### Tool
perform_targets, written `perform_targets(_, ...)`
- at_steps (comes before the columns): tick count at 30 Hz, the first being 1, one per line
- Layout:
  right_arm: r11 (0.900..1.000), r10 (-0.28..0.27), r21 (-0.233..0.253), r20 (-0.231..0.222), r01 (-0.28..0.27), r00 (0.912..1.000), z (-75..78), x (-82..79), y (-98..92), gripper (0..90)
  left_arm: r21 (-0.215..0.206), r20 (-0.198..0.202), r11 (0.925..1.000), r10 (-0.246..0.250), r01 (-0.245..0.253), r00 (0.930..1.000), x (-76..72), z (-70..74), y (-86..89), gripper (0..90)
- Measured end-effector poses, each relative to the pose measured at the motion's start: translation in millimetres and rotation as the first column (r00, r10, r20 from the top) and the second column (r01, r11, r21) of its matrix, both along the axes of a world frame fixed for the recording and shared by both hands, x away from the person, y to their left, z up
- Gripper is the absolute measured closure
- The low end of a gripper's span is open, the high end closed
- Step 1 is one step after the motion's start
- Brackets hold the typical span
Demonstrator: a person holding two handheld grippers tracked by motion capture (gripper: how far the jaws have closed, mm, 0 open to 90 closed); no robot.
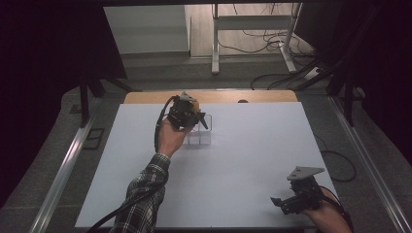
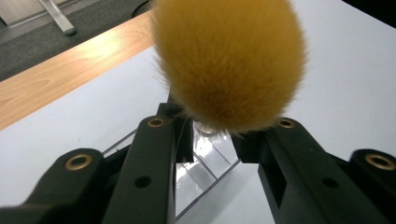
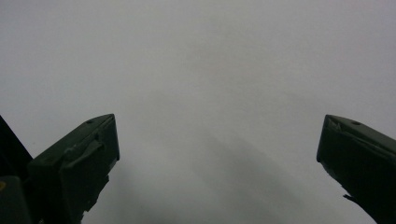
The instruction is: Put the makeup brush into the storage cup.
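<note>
Brush work at a white-topped table (image 1: 243, 165): the left gripper (image 1: 193, 118), held by a hand in a plaid sleeve (image 1: 145, 189), hangs over a clear plastic organizer (image 1: 200, 136) near the far edge, its jaws clamped on a makeup brush with a fluffy orange head (image 2: 229, 60). A strip of bare wooden tabletop (image 1: 145, 97) runs just behind the white surface, and beyond it lie a grey floor, a metal stand (image 1: 216, 43) and loose cables (image 1: 272, 43).

From the left gripper view the brush head blocks most of the scene ahead; below it, between the two black jaws, the organizer's clear dividers (image 2: 205, 161) can be seen. The brush's handle is almost wholly hidden by the bristles and the jaws, so whether its lower end touches or has entered a compartment cannot be told. In the high view the gripper body covers nearly all of the brush, leaving a small patch of orange (image 1: 194, 103) at its top.

The brush's long axis runs roughly upright, bristles up and away from the organizer, handle end down toward it.

Well apart, at the near right corner of the table, the right gripper (image 1: 284, 203) rests low over the white surface with its jaws spread wide and nothing between them; its own view takes in plain tabletop (image 3: 210, 93).
</note>
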State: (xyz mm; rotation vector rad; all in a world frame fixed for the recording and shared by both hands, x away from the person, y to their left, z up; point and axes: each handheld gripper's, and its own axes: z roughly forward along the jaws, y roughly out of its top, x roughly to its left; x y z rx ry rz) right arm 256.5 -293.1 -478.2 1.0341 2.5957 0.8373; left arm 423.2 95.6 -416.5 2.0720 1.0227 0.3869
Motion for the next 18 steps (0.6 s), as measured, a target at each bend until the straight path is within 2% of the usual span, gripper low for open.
perform_targets(18, 1.0, 0.013, -0.008, -0.004, -0.013, 0.9999, -0.8, 0.0, 1.1, 0.0, 0.029, -0.011, 0.9995, -0.01, 0.011, 0.9999, 2.2, -17.9, -10.4, 72.4)
